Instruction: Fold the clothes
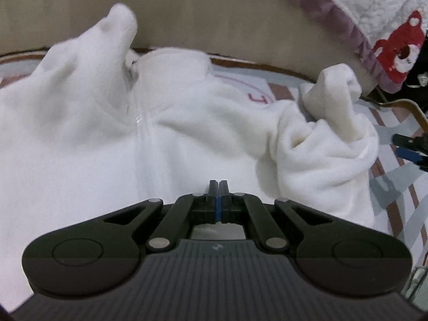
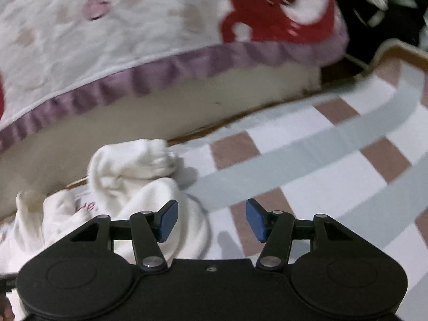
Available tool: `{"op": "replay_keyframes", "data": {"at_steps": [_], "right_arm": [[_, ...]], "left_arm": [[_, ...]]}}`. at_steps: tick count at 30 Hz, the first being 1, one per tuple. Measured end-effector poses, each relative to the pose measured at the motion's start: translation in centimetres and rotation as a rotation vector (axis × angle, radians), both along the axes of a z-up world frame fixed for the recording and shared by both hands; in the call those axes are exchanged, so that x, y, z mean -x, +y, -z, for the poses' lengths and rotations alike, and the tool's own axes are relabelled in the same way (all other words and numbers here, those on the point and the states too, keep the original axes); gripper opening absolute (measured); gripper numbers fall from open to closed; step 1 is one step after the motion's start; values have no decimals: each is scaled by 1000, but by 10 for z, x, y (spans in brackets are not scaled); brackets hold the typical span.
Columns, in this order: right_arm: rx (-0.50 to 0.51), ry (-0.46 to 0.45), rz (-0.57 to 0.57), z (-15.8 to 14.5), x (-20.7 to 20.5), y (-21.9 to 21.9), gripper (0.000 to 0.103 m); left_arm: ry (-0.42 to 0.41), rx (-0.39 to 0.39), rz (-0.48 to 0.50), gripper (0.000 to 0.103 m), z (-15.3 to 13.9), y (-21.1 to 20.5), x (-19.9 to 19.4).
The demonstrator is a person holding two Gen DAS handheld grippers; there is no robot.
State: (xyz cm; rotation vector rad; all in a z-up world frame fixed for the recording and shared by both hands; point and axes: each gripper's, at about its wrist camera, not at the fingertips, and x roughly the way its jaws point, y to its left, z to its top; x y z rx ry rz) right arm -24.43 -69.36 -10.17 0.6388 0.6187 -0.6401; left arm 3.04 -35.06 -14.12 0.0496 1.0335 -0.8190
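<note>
A white fleece zip-up jacket (image 1: 112, 123) lies spread on a checked mat (image 2: 307, 144) of white, grey and brownish-pink squares with a tan edge. In the left wrist view the left gripper (image 1: 218, 187) has its jaws clenched together, blue pads meeting with nothing visibly between them, and the jacket body fills the space just ahead of and beneath them. The zipper (image 1: 139, 117) runs away from the jaws slightly to their left, ending at the collar (image 1: 171, 58) far ahead, where one collar flap stands up. To the right of these jaws a bunched sleeve (image 1: 326, 133) is heaped up, its cuff standing upright, and just beyond it at the frame edge the right gripper's blue-padded tips show. In the right wrist view the right gripper (image 2: 211, 220) has its jaws released and spread wide, empty, with bare mat between and ahead of them. The crumpled sleeve lies to the left of and just ahead of the left jaw, partly behind it; whether it touches the pad cannot be told. Far ahead of both, a quilted bedspread (image 2: 107, 40) with a purple ruffle and a red bear print hangs over a beige mattress side (image 2: 160, 112).
</note>
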Motion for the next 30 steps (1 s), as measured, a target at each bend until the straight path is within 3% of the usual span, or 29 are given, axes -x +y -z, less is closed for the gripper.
{"op": "replay_keyframes", "data": {"at_steps": [5,9,10,12,15,18,20,22,23,26,27,30], "right_arm": [[-176,-17,-51,19,-25,-19,62],[-267,-6,-24,47,-56,-23,64],[-265,-31,-39,50,-62,-19,54],[-146,-42,-127,42,-73,-2,22],[20,-90,-156,15,-67,22,20],[125,-212,-52,-26,-25,38,19],[210,-234,68,-49,16,48,18],[262,-156,194,-59,48,58,18],[280,-61,242,-55,59,59,19],[237,240,313,-15,82,53,18],[203,304,329,-1,91,51,18],[59,319,345,22,102,46,20]], "left_arm": [[75,4,35,4,7,-18,-1],[48,-10,71,10,4,-20,10],[46,-5,70,14,3,-19,10],[42,7,68,21,-1,-16,11],[36,24,64,23,-6,-11,12],[33,25,47,23,-7,-7,8],[25,17,49,23,-8,-8,9],[14,4,59,23,-7,-11,12],[8,-3,65,23,-7,-13,14],[-9,-23,80,26,-7,-18,19],[-15,-29,85,28,-7,-20,20],[-31,-47,101,32,-7,-25,25]]}}
